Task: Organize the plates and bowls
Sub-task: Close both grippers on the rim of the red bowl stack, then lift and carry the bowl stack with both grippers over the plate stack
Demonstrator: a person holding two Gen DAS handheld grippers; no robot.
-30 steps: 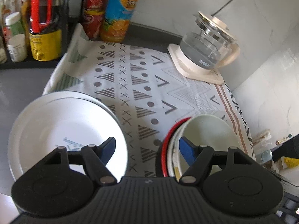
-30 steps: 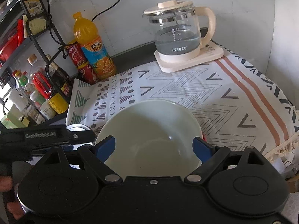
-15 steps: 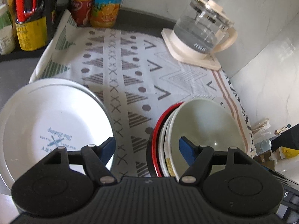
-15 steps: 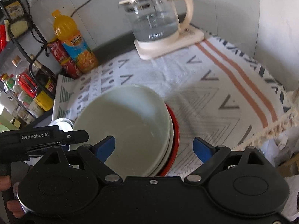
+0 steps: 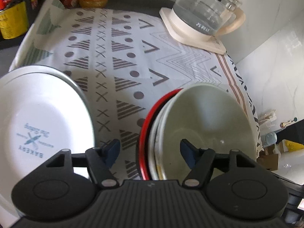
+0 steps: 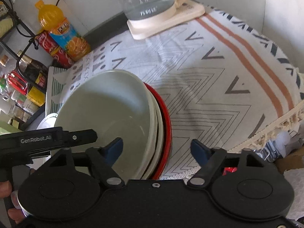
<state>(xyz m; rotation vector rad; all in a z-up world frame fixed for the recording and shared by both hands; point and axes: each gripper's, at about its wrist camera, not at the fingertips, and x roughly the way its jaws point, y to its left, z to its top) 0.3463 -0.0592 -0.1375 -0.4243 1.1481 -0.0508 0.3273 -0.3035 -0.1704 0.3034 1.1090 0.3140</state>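
Observation:
A stack of bowls sits on the patterned cloth: a pale green bowl (image 5: pixel 205 121) on top, white bowls under it, a red bowl (image 5: pixel 150 117) at the bottom. It also shows in the right wrist view (image 6: pixel 114 110). A stack of white plates (image 5: pixel 38 117) with blue "Bakery" print lies to its left. My left gripper (image 5: pixel 150 150) is open, its jaws astride the left rim of the bowl stack. My right gripper (image 6: pixel 156 150) is open, its jaws astride the right rim of the stack. Neither touches the bowls.
A glass kettle (image 5: pixel 205 17) on a cream base stands at the back right of the cloth (image 5: pixel 121 60). An orange juice bottle (image 6: pixel 60 32) and red cans (image 6: pixel 51 47) stand at the back left beside a black wire rack (image 6: pixel 20 72) of jars. The cloth's fringed edge (image 6: pixel 281 121) hangs off at the right.
Both grippers have come lower and closer to the bowl stack. The right gripper has shifted right, from over the top bowl to the stack's right rim. Both stay open.

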